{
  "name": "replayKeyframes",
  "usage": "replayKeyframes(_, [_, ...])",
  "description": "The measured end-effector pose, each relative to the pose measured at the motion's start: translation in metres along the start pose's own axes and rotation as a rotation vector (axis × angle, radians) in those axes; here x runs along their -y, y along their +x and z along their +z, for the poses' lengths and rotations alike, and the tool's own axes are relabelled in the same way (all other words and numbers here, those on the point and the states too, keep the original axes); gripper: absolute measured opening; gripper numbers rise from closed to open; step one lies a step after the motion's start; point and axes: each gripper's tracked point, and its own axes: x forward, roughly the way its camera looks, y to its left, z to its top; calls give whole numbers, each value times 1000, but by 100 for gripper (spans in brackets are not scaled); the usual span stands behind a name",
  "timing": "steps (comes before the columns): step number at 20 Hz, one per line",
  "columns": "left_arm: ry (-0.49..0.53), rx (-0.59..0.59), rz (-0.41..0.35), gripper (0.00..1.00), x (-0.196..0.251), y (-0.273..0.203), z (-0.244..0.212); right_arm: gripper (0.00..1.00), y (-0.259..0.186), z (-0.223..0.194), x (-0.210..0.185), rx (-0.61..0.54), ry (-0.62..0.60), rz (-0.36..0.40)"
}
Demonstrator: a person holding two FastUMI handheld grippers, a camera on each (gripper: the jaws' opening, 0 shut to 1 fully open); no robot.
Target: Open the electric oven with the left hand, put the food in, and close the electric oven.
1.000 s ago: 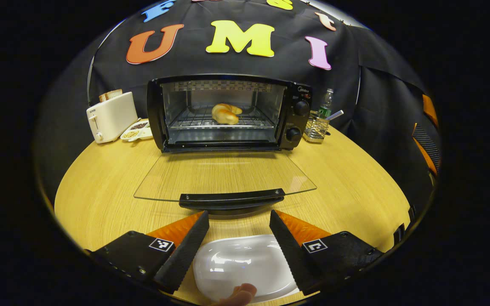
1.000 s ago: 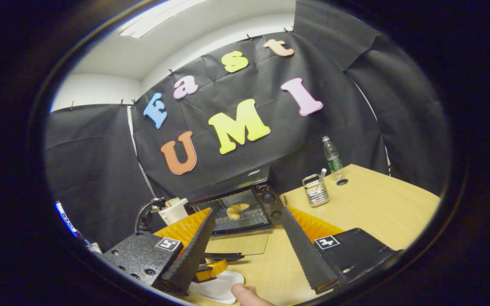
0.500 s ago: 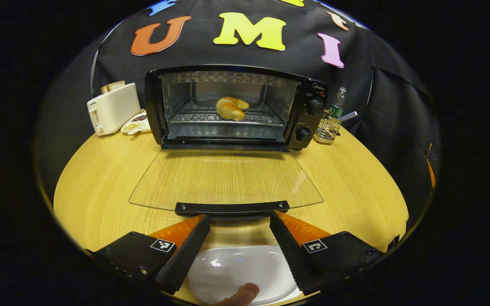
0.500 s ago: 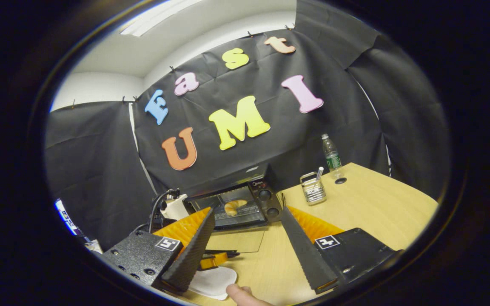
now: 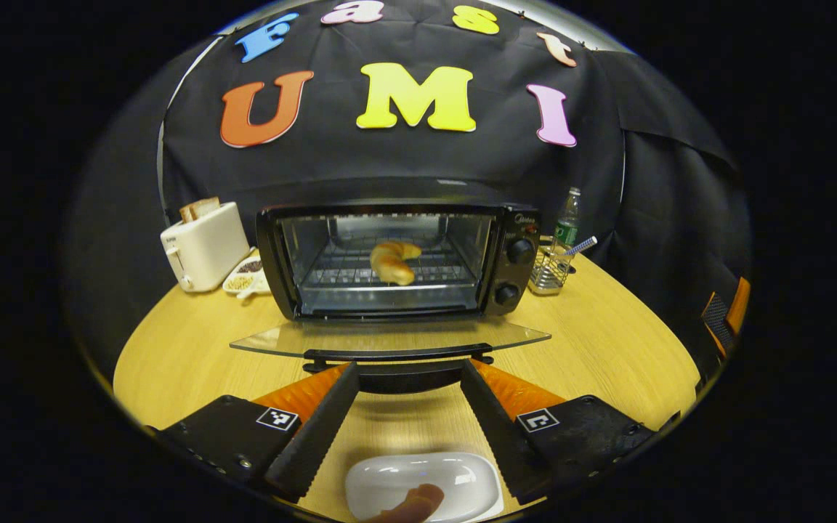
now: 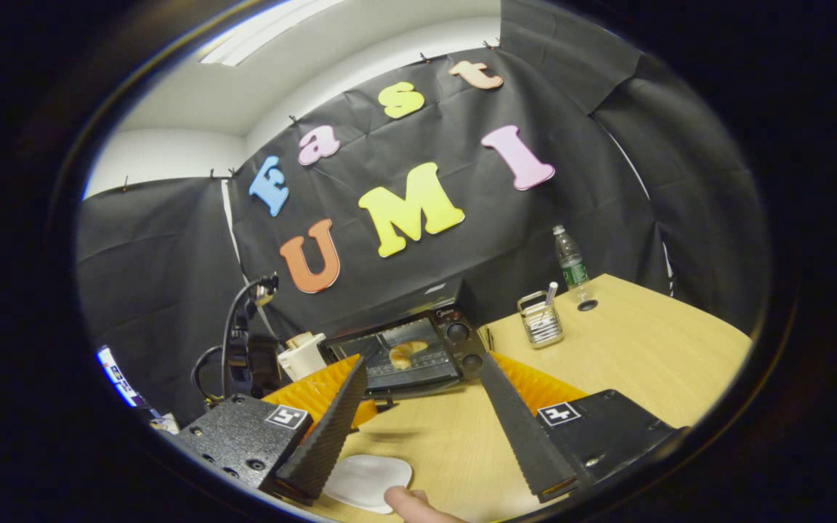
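Left tongs [image 5: 407,378] up front in the left gripper view, fingers spread wide and holding nothing, their tips just under the black door handle [image 5: 398,354] at twelve o'clock. I cannot tell whether a tip touches it. The glass door [image 5: 389,338] hangs open, close to level, seen almost edge-on. Beyond it, farther toward twelve, the oven [image 5: 397,261] gapes, and there is the bread [image 5: 391,260], a golden curved roll, sitting on the wire rack [image 5: 346,272] inside. Two knobs [image 5: 513,270] stack on the oven's right panel.

At six o'clock, between the fingers, a white plate [image 5: 422,485] lies bare on the wooden table [image 5: 607,356], with a fingertip [image 5: 411,505] poking in at its near rim. Out at ten o'clock, a white toaster [image 5: 204,245] with slices in it, and a small dish of grains [image 5: 244,276] just beside it. At two o'clock, a wire basket [image 5: 551,267] and a green-labelled bottle [image 5: 566,218] behind it.

Over to the right gripper view: right tongs [image 6: 422,396] also wide apart, empty, held well above the table and aimed at the oven [image 6: 407,349] at twelve o'clock, roll [image 6: 405,354] visible inside. The plate [image 6: 368,481] sits at seven o'clock by the left finger. Basket [image 6: 540,319] and bottle [image 6: 571,265] stand at one o'clock.
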Motion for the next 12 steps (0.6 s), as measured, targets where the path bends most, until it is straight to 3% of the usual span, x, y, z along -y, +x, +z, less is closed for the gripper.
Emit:
replayKeyframes(5, [17, 99, 3, 94, -6, 12, 48, 96, -6, 3, -3, 4, -10, -2])
replayKeyframes(8, [-42, 140, -23, 94, -13, 16, 70, 96, -13, 7, 1, 16, -15, -20])
replayKeyframes(9, [-68, 151, -31, 94, -17, 13, 75, 100, -15, 9, 2, 24, -25, -30])
replayKeyframes(12, [-86, 210, -29, 93, -32, -8, 89, 96, -26, 14, -3, 42, -56, -42])
